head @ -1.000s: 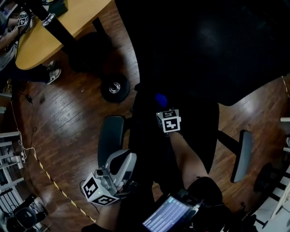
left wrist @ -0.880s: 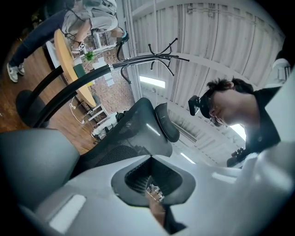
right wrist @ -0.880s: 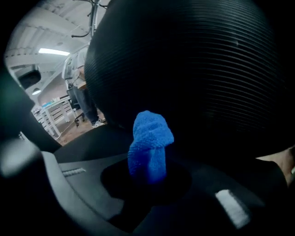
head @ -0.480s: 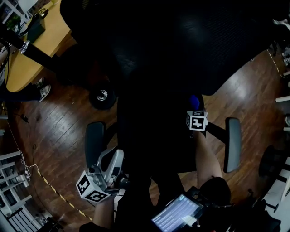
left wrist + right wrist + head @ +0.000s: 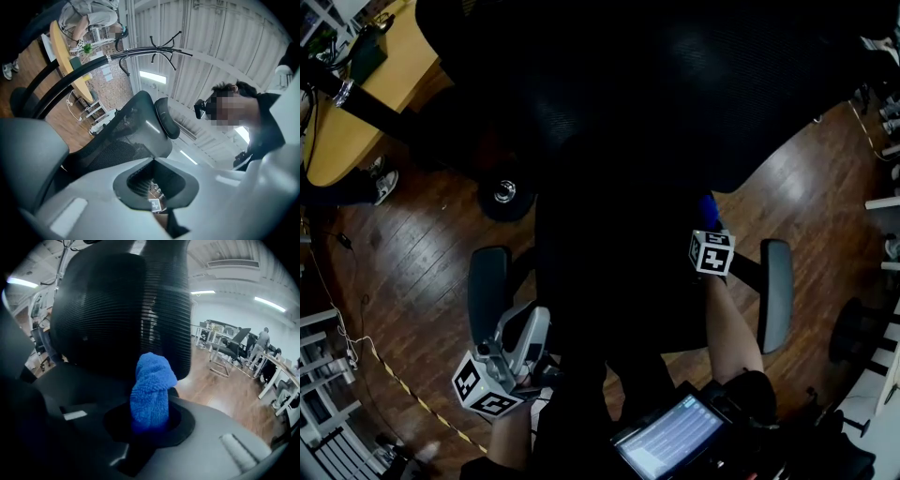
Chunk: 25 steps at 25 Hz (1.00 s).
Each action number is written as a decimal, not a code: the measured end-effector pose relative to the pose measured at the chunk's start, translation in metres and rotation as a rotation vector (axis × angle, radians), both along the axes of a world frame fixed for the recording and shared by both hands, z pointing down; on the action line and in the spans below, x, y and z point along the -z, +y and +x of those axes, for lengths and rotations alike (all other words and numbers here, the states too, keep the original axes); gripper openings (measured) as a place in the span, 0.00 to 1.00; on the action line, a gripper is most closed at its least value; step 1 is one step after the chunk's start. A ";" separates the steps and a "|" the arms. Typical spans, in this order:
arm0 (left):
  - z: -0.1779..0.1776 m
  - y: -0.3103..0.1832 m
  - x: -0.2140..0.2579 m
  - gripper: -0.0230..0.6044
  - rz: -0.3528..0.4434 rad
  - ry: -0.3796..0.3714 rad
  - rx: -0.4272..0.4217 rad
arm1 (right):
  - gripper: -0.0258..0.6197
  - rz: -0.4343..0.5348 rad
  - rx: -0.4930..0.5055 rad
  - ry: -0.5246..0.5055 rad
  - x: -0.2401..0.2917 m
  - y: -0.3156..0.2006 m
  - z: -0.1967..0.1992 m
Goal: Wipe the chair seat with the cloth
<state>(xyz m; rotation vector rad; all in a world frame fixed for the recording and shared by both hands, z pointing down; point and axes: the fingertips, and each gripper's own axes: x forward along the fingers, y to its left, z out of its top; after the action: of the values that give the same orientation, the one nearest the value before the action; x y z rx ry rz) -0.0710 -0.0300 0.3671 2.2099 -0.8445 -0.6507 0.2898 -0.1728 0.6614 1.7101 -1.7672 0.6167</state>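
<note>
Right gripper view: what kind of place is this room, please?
Most likely an open-plan office. A mesh-backed office chair fills the foreground. Behind it stand more chairs and white desks on a wooden floor, under long ceiling lights.

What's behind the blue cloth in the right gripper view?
A black mesh chair backrest stands behind the blue fluffy cloth, brown wooden floor to its right. The cloth's lower end is hidden inside the right gripper.
</note>
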 end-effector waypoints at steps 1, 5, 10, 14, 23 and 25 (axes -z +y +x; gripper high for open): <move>-0.001 0.001 0.000 0.02 0.001 0.000 0.003 | 0.11 0.010 0.045 -0.010 0.003 -0.004 -0.024; -0.008 0.002 -0.002 0.02 0.000 0.005 0.025 | 0.11 0.050 0.242 -0.117 0.006 -0.018 -0.151; -0.021 0.004 0.001 0.02 0.004 0.009 0.055 | 0.11 0.020 0.433 -0.281 0.005 0.002 -0.305; -0.029 0.008 0.005 0.02 0.015 0.014 0.078 | 0.11 -0.037 0.532 -0.328 -0.010 0.032 -0.368; -0.036 0.014 0.002 0.02 0.013 0.006 0.080 | 0.11 -0.014 0.535 -0.216 -0.028 0.046 -0.335; -0.033 0.015 0.001 0.02 0.013 -0.002 0.071 | 0.11 -0.017 0.501 -0.168 -0.032 0.045 -0.302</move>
<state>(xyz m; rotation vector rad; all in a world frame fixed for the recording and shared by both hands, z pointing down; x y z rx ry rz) -0.1043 -0.0153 0.3658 2.2007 -0.9256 -0.6888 -0.0118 -0.1275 0.6934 1.1574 -2.1926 0.5561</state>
